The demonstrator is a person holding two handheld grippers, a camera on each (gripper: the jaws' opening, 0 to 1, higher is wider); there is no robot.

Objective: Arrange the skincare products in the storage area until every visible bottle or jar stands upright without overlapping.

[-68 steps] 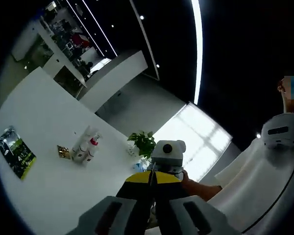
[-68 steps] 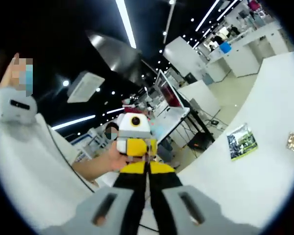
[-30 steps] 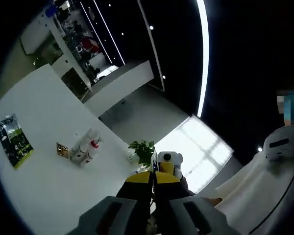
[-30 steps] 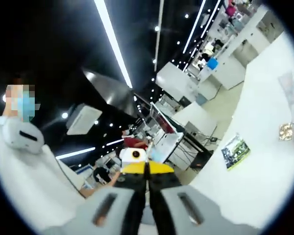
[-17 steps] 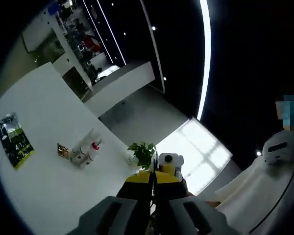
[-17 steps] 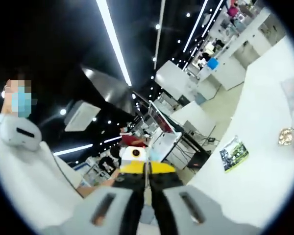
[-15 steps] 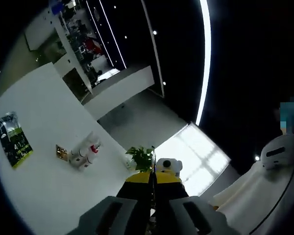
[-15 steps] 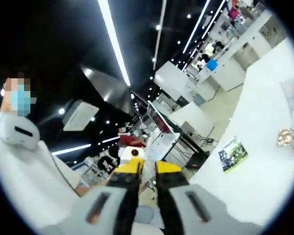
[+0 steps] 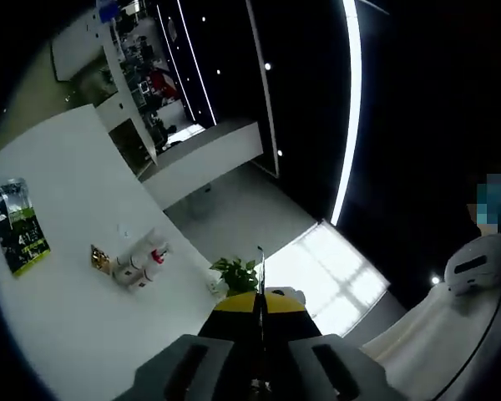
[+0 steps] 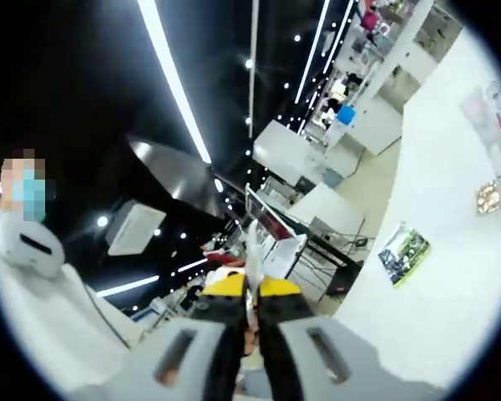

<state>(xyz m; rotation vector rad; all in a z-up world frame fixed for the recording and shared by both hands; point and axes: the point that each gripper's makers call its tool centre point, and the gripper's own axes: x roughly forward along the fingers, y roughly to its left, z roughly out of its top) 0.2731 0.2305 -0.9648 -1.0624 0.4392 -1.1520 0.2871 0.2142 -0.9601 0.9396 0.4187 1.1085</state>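
Both tongs, left [image 9: 260, 302] and right [image 10: 249, 307], have closed empty; bottles [image 9: 139, 264] stand clustered left.

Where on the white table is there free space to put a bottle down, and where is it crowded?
The white table is bare between the green packet and the bottles, and across the wide stretch nearer the left gripper. It is crowded only at the bottles, which sit close together with a small gold item beside them.

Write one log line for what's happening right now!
left gripper: shut, empty | right gripper: shut, empty | bottles: clustered on white table, untouched
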